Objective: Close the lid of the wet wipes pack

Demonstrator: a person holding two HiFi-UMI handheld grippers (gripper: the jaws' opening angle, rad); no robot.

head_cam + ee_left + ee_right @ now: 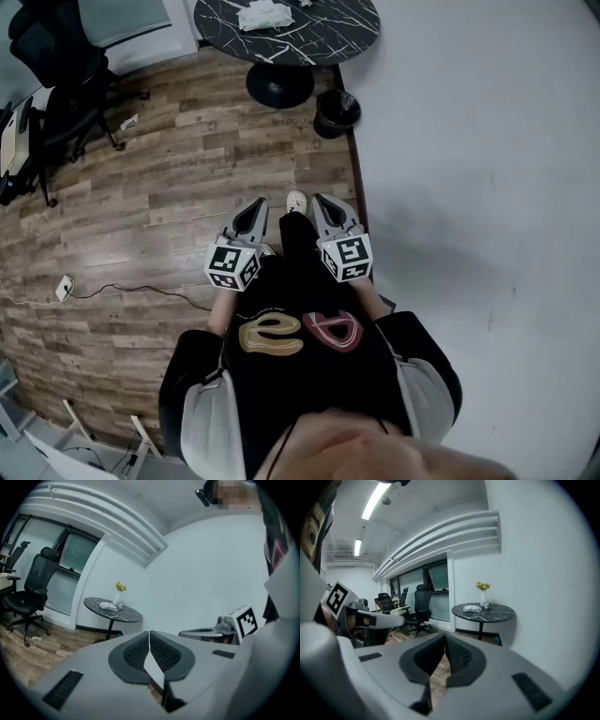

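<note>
Here the left gripper (251, 208) and right gripper (324, 202) are held side by side in front of the person's chest, each with its jaws pressed together at the tips and nothing between them. The wet wipes pack (264, 14) lies on the round black marble table (328, 37) by the white wall, well apart from both grippers. Its lid is too small to make out.

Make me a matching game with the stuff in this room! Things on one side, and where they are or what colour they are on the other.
Things:
1. wet wipes pack
2. office chair
3. bin
4. flowers

Clues:
A. yellow
B. standing beside the foot of the round table
C. lying on top of that table
D. black, with wheels, on the wood floor

Pairs: 1-C, 2-D, 3-B, 4-A
</note>
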